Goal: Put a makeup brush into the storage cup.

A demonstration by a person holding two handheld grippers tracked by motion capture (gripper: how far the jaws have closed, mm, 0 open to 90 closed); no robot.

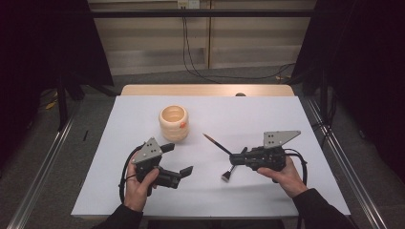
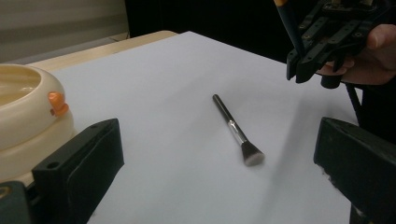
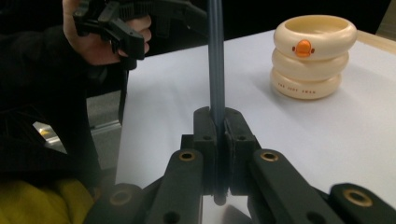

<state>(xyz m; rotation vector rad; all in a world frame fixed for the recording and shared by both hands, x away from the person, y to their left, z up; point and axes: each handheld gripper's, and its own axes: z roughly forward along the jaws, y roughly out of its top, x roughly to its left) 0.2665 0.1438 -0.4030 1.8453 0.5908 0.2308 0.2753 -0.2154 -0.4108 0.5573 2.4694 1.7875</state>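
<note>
A cream ringed cup (image 1: 173,123) with an orange duck bill stands left of the table's middle; it also appears as the cup (image 3: 310,56) and the cup (image 2: 28,116) in the gripper views. My right gripper (image 1: 235,158) is shut on a thin dark stick (image 1: 217,143) with an orange end, seen upright as the stick (image 3: 215,60) between its jaws. A short makeup brush (image 1: 228,172) lies flat on the table just below that gripper, the brush (image 2: 236,133) pointing bristles toward me. My left gripper (image 1: 179,159) hovers open near the front left, jaws wide apart and holding nothing.
The white table top (image 1: 248,114) ends in a wooden strip (image 1: 205,89) at the far side. Metal rails (image 1: 334,148) run along both sides of the table. Cables (image 1: 224,74) lie on the floor behind.
</note>
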